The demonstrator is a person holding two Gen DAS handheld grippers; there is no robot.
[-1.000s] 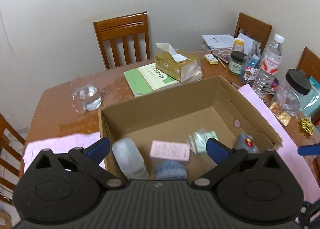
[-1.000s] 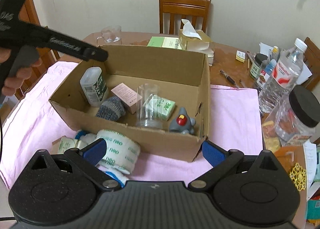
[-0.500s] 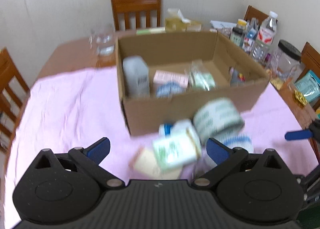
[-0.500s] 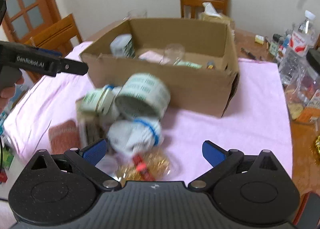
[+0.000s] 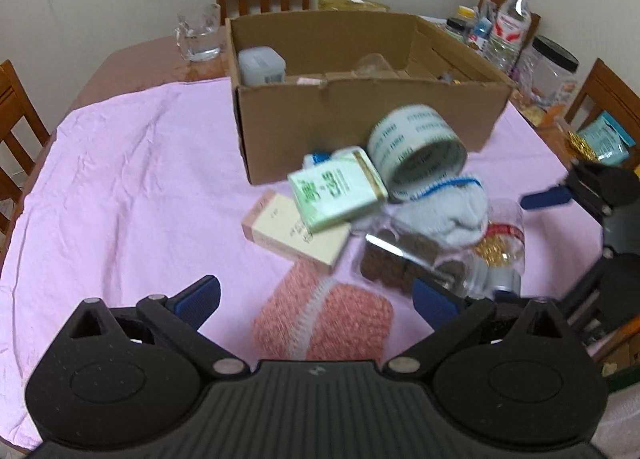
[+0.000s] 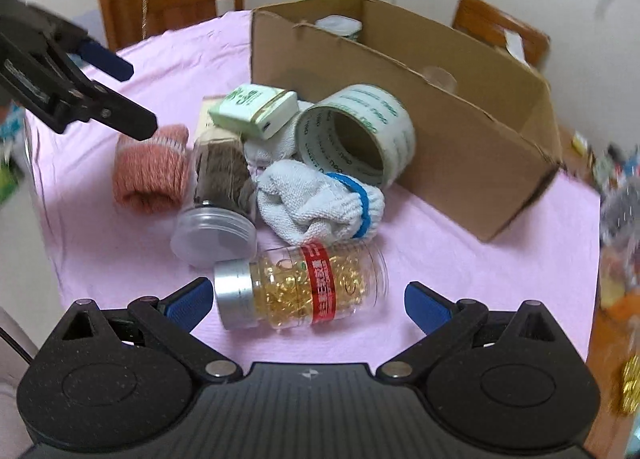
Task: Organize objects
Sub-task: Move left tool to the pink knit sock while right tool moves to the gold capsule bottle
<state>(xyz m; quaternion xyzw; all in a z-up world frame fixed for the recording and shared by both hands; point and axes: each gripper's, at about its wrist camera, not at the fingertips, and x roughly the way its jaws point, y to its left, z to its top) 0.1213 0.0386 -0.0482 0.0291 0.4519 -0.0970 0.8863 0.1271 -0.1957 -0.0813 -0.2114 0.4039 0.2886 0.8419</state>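
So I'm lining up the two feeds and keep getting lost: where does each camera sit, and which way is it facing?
Left wrist: on the left tongs, above the pink cloth, facing the cardboard box and far wall; its own open fingers show, with the right tongs at right.
Right wrist: on the right tongs, low over the capsule bottle, facing the pile; its own open fingers show, with the left tongs at upper left.
Shared: box, tape roll, white sock, pink knit roll.

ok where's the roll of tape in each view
Left wrist: the roll of tape sits right of centre, lying in front of the cardboard box, above the white sock.
Right wrist: the roll is at centre, leaning on the box's near wall.
Shared landmark: the green and white packet beside it.
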